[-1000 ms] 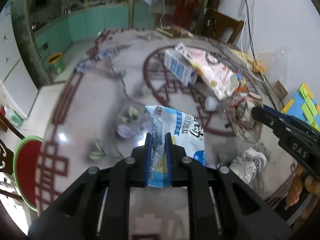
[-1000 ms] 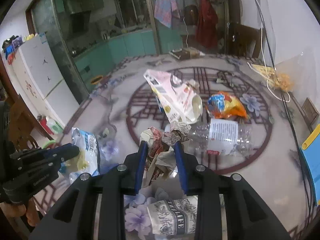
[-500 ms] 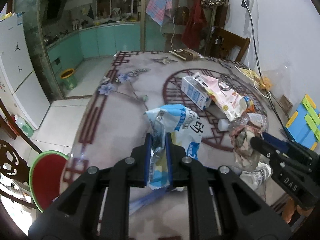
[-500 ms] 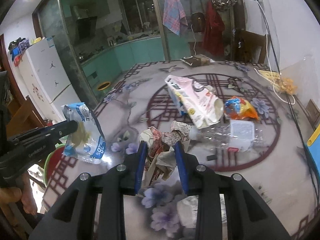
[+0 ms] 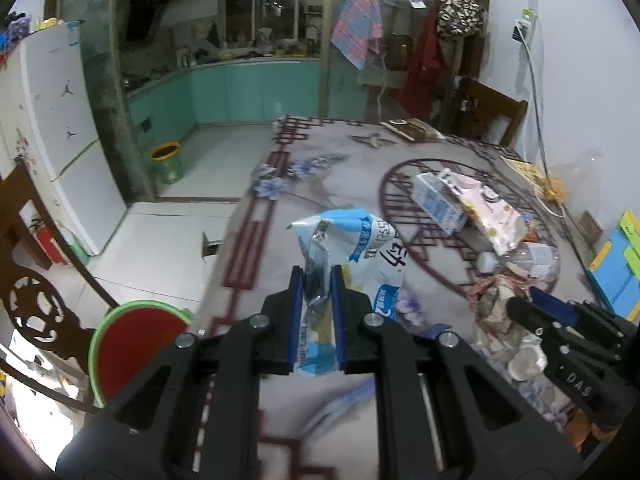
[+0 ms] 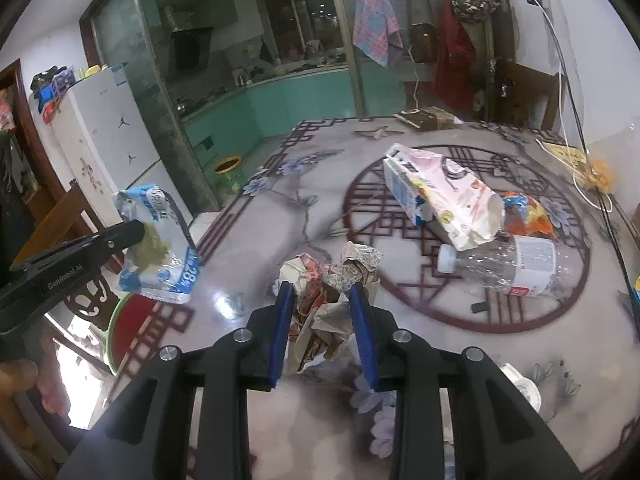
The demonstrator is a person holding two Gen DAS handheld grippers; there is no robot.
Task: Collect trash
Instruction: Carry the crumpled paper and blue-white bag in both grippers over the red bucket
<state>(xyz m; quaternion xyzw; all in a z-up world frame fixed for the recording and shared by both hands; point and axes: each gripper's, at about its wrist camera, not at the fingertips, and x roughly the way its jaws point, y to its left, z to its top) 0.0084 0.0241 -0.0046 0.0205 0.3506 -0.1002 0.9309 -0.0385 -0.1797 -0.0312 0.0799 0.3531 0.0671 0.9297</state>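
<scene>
Jaws of both grippers are clamped on trash. My left gripper (image 5: 316, 280) pinches a blue-and-white snack bag (image 5: 360, 240) by its crumpled edge, so the bag hangs clear of the table (image 5: 340, 172). My right gripper (image 6: 320, 300) squeezes a wad of crumpled paper (image 6: 332, 276), a bulky load that keeps its jaws slightly apart. Beside the table's left edge stands a green-rimmed red bin (image 5: 136, 340), probably the destination. Remaining trash lies on the table's circular pattern: a pink carton (image 6: 440, 196), a clear bottle (image 6: 516, 264), an orange wrapper (image 6: 524, 212).
</scene>
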